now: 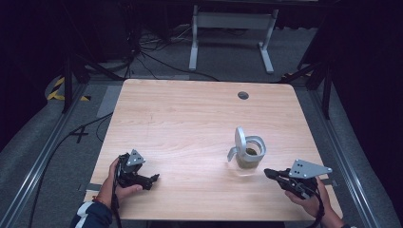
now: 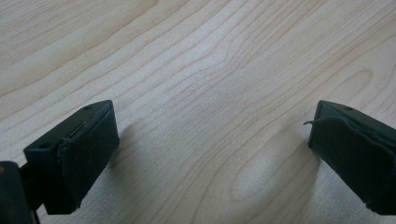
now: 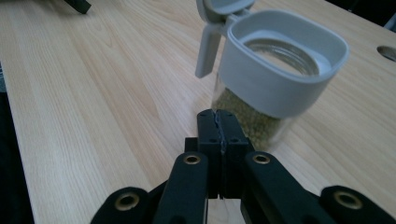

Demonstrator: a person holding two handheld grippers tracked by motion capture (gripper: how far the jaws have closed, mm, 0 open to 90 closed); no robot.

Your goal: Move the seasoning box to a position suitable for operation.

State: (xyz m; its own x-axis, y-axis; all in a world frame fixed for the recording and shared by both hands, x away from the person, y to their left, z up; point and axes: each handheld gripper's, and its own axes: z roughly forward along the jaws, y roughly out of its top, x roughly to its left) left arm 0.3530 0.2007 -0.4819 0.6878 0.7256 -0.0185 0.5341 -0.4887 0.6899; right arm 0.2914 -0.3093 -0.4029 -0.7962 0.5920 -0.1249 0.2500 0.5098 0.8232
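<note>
A clear glass jar (image 1: 248, 159) with a grey collar and a flipped-up grey lid (image 1: 240, 137) stands right of the table's centre, part filled with greenish-brown grains (image 3: 247, 116). In the right gripper view the jar (image 3: 280, 70) is just beyond my right gripper (image 3: 219, 119), whose pads are pressed together with nothing between them. From above, the right gripper (image 1: 269, 172) lies close to the jar's near right side, not touching it. My left gripper (image 1: 153, 179) rests at the front left. Its pads (image 2: 88, 154) stand wide apart over bare wood, and the gripper (image 2: 212, 126) is open.
The wooden table (image 1: 190, 118) has a round cable hole (image 1: 243, 95) near its far edge. Beyond it stand a white metal frame (image 1: 232, 23) and loose cables (image 1: 157, 52) on the grey floor. Rails run along both sides of the table.
</note>
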